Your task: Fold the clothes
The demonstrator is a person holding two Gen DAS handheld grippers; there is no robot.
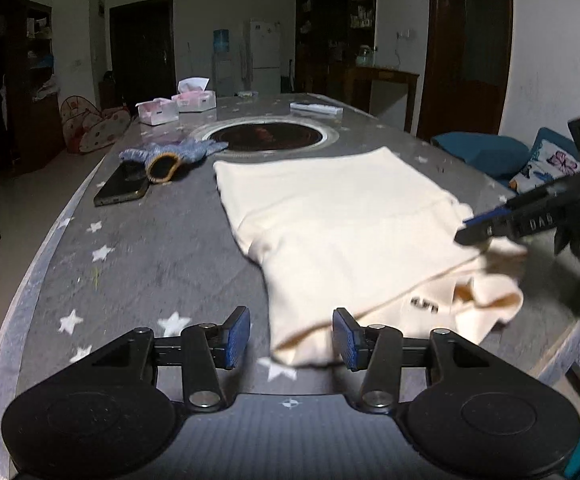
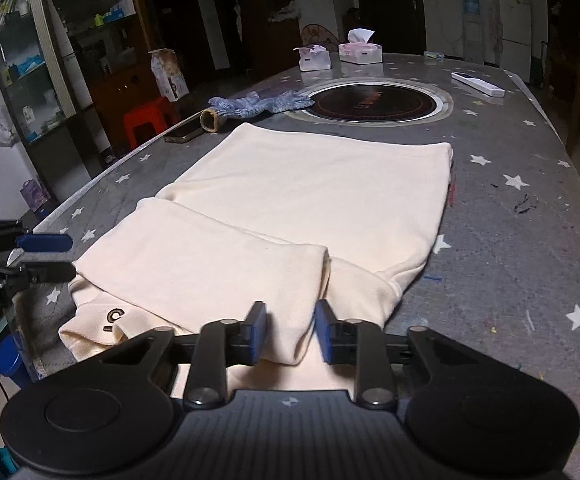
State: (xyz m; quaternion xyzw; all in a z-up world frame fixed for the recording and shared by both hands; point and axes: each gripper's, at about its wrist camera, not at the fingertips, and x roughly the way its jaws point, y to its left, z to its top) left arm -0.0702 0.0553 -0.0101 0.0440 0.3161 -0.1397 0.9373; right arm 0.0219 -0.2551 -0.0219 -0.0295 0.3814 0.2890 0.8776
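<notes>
Dim room, dark shelves, doors

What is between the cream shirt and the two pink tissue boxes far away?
The round dark burner plate set into the table lies between the cream shirt and the tissue boxes. The right wrist view shows it best.

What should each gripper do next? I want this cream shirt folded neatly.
Probably close both on the near edge. The right gripper has a fold of the cream shirt between its pads, apparently not yet pinched. The left gripper is open with the shirt's near corner between its pads. With both gripping, lift and fold away.
</notes>
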